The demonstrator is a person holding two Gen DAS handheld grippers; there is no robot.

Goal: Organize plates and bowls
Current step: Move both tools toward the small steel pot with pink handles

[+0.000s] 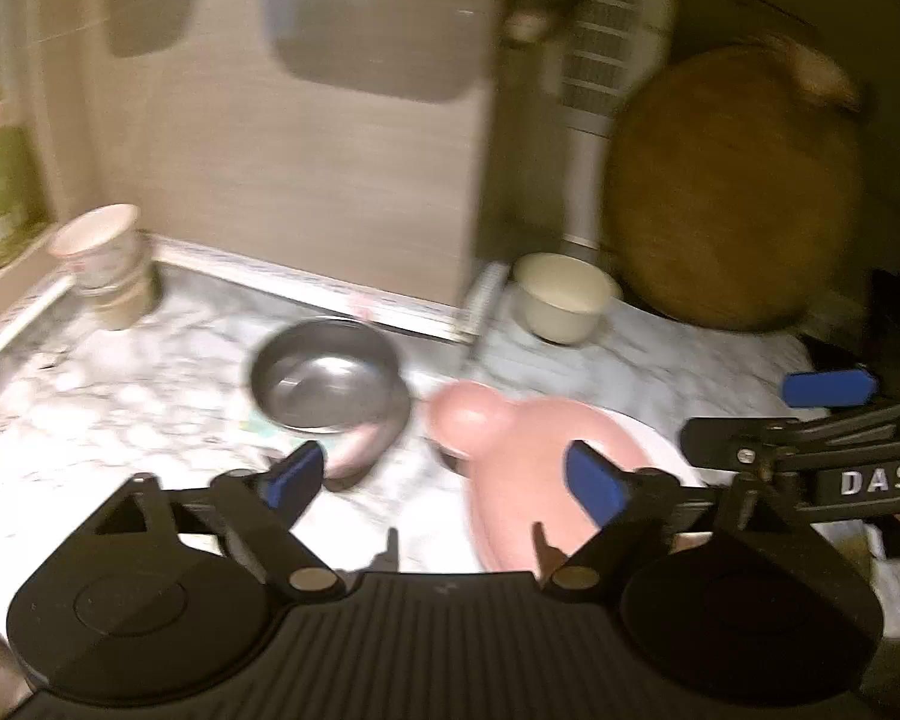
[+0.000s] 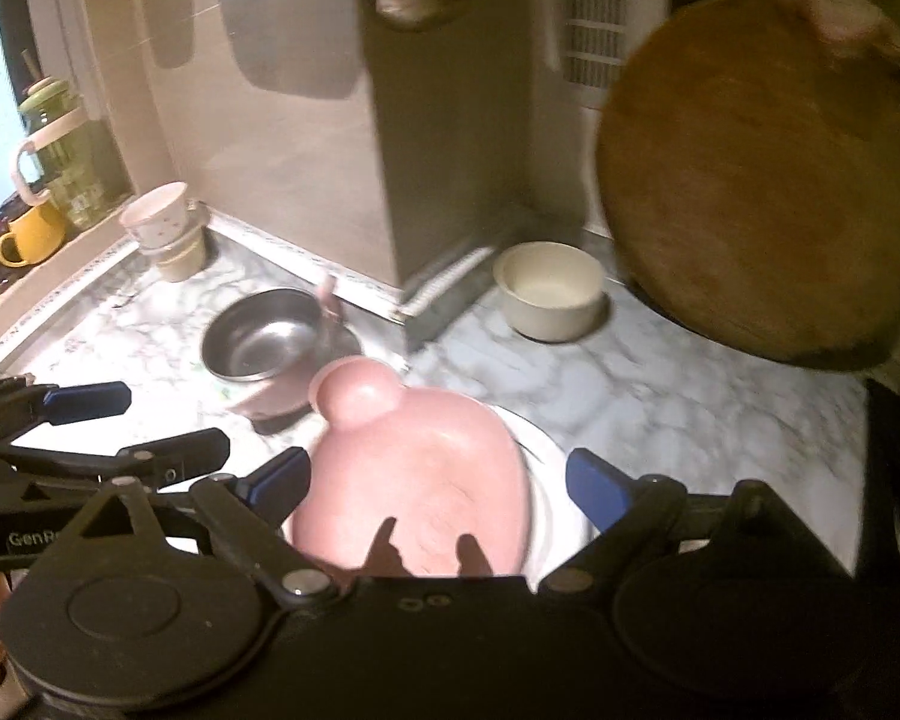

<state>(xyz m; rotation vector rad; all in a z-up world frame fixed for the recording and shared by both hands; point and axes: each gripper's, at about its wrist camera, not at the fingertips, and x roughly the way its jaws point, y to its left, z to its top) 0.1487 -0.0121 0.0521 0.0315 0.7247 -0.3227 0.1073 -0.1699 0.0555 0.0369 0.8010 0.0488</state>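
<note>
A pink bear-shaped plate [image 2: 420,468] lies on a white plate [image 2: 555,480] on the marble counter; both also show in the left wrist view, the pink plate [image 1: 510,462] to the right. A steel bowl [image 2: 264,342] sits on a pink bowl [image 2: 276,402] behind them, also in the left wrist view [image 1: 324,378]. A cream bowl [image 2: 549,288] stands at the back by the wall. My right gripper [image 2: 435,489] is open above the pink plate. My left gripper [image 1: 447,480] is open and empty, just left of it.
A round wooden board [image 2: 750,180] leans at the back right. Stacked cups [image 2: 162,228] stand at the back left near a windowsill with a yellow mug [image 2: 27,234] and a green jar [image 2: 60,138]. A grey wall column [image 2: 438,150] juts out behind the bowls.
</note>
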